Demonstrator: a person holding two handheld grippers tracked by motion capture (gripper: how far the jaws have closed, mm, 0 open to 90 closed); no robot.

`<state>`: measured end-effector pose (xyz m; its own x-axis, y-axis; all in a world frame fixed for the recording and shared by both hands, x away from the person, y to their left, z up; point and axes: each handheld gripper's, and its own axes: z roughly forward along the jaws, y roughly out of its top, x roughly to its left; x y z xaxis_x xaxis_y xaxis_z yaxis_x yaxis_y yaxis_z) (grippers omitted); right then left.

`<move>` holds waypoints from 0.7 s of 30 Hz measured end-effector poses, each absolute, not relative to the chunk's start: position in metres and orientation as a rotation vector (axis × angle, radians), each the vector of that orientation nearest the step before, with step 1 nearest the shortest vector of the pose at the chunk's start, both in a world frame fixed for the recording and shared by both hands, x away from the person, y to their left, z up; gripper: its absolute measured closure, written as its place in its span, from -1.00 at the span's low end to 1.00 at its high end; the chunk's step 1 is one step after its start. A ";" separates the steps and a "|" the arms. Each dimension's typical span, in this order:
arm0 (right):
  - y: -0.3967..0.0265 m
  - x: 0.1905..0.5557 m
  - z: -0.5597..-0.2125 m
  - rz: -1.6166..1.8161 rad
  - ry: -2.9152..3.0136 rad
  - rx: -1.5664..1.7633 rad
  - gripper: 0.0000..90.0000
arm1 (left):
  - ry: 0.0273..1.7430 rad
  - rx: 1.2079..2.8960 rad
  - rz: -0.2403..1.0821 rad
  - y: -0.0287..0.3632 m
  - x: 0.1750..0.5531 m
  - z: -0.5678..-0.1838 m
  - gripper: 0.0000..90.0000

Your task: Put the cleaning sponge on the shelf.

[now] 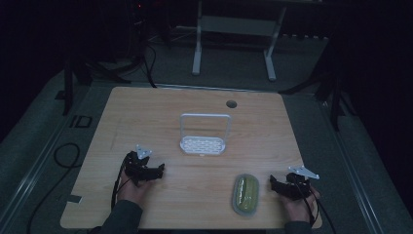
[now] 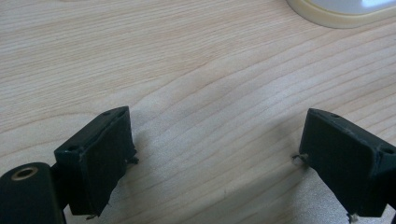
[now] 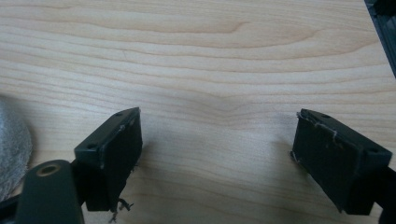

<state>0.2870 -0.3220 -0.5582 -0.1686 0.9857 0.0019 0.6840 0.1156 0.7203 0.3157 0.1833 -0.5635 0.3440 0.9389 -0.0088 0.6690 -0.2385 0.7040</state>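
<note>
Your left gripper [image 1: 157, 170] rests low over the wooden table [image 1: 146, 112], left of centre on your side, held in your left hand [image 1: 130, 187]. In the left gripper view its two black jaws stand wide apart, with bare wood grain between them and nothing clamped. A cream-coloured rim [image 2: 336, 16] shows at the top right edge of that view, well ahead of the jaws and clear of them.

Your right gripper [image 1: 275, 184] sits near the right front corner of the table, held in your right hand [image 1: 299, 204]. In the right gripper view its jaws are likewise spread to their full width over bare wood; they grip nothing. A grey rounded edge [image 3: 11, 149] enters that view at the lower left, just beside the left-hand jaw, and whether the two touch cannot be told.

The oval dish [image 1: 245, 194] lies flat on the table just beside the right gripper, between your two hands and nearer the right one. It has a grey rim and a yellow-green inner part. No jaw contacts it in the high view.

The white rack [image 1: 202, 145] stands upright at the middle of the table, beyond both grippers and well apart from each. Its perforated base lies on the wood and a tall hoop rises from it. A round hole [image 1: 231, 104] is set in the table top behind the rack, near the far edge.
</note>
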 end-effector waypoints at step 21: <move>-0.290 0.243 -0.517 0.861 1.985 1.435 -0.37 | 1.402 1.996 0.567 0.183 0.316 -0.563 -0.78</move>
<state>0.2429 -0.2898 -0.5169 -0.2878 0.9560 -0.0565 0.6120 0.2290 0.7570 0.3156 0.1831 -0.5634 0.3424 0.9395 -0.0081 0.6698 -0.2381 0.7033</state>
